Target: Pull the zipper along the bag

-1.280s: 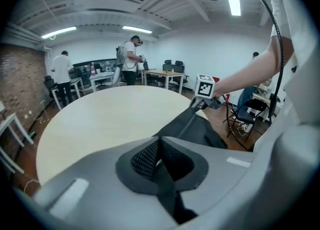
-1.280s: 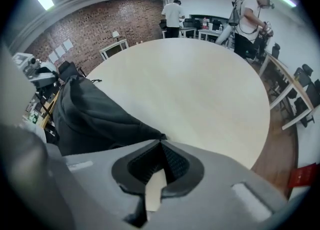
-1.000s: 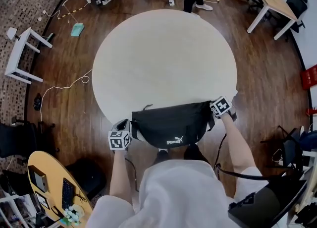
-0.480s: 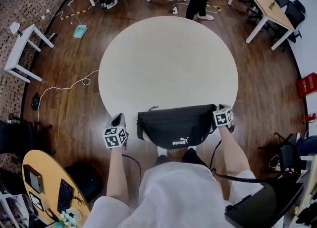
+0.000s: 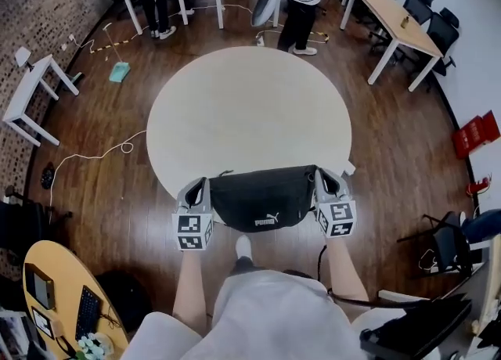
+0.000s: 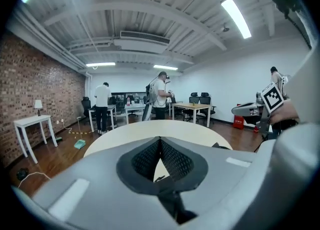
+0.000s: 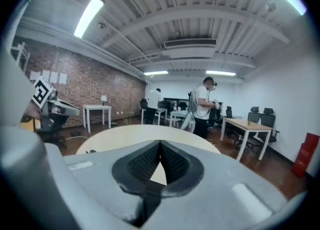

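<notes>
Raised since earlier, left gripper (image 5: 196,185) and right gripper (image 5: 326,174) are closed, empty. Zipping of the black fabric waist bag (image 5: 264,198) is judged finished.

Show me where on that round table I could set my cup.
All the tabletop beyond the black bag is bare. Only the near edge is crowded: the bag lies there between the left gripper and right gripper.

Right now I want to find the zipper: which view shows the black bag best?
The head view: the whole black Puma waist bag shows at the round table's near edge, between left gripper and right gripper. Both gripper views show mostly their own shut fingers and tabletop, barely any bag.
</notes>
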Demonstrator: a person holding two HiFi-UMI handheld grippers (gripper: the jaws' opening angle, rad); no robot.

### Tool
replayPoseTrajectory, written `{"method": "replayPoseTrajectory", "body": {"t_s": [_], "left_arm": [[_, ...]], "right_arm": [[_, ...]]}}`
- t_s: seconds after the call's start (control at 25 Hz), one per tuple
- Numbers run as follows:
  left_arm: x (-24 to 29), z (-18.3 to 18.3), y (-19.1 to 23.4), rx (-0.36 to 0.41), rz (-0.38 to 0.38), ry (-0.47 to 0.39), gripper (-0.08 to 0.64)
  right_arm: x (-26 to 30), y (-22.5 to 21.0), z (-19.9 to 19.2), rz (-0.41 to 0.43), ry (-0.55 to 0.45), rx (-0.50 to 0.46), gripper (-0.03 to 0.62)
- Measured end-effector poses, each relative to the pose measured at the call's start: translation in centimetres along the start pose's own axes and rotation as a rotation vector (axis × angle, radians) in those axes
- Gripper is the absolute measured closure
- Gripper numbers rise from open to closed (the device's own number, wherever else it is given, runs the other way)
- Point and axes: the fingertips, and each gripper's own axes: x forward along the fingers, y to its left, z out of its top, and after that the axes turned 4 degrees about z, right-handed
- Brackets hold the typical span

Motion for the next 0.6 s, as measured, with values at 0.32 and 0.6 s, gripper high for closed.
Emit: {"method": "replayPoseTrajectory", "body": {"t_s": [0.32,0.6], "left_arm": [[-11.8,2.4,-20.8,-0.037,-0.102,-0.159,0.543],[-20.5,2.9,-30.2,0.028,-0.098,-0.15,0.543]], "right_arm": [[-17.4,4.9,1.0,0.149,-0.165,-0.031,0.604],[-29.1,6.2,-0.3,0.169,-0.158,0.006,0.604]]}}
